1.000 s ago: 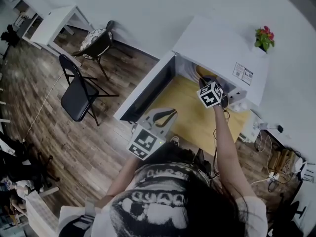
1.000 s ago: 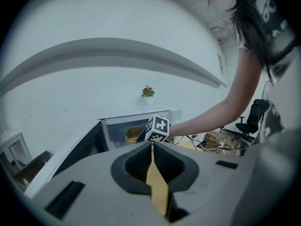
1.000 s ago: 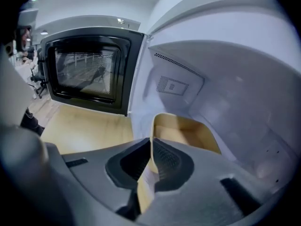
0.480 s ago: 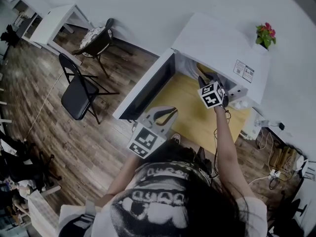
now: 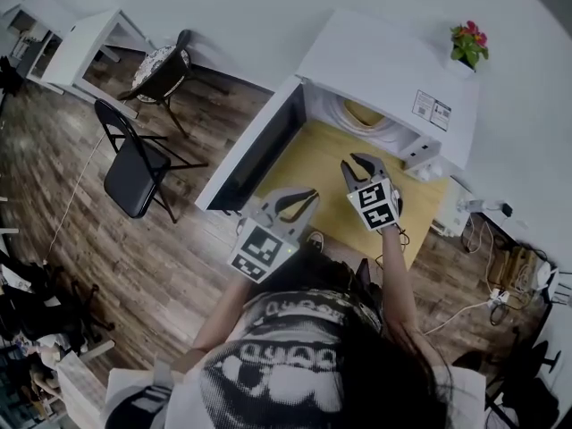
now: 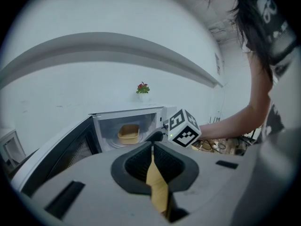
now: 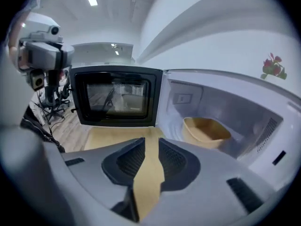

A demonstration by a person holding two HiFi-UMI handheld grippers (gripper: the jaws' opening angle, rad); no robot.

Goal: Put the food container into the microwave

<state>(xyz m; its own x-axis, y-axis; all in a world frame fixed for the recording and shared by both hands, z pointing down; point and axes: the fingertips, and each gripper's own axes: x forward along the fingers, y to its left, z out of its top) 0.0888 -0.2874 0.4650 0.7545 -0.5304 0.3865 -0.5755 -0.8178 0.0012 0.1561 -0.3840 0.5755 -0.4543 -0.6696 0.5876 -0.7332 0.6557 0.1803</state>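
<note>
The white microwave (image 5: pixel 384 61) stands on a yellow table (image 5: pixel 326 190), its door (image 5: pixel 255 146) swung open to the left. The tan food container (image 5: pixel 365 113) sits inside the cavity, also visible in the left gripper view (image 6: pixel 129 133) and the right gripper view (image 7: pixel 207 131). My right gripper (image 5: pixel 360 162) hovers over the table just outside the cavity, open and holding nothing (image 7: pixel 151 142). My left gripper (image 5: pixel 302 202) hangs over the table's near edge, jaw tips together, holding nothing (image 6: pixel 153 147).
A potted red flower (image 5: pixel 467 43) stands on the microwave's top right corner. A black folding chair (image 5: pixel 134 164), another chair (image 5: pixel 161 70) and a white table (image 5: pixel 80 38) stand on the wooden floor to the left. Cables (image 5: pixel 500 284) lie on the floor at right.
My right gripper has drawn back out of the microwave cavity toward the person, leaving the container inside. The left gripper has hardly moved.
</note>
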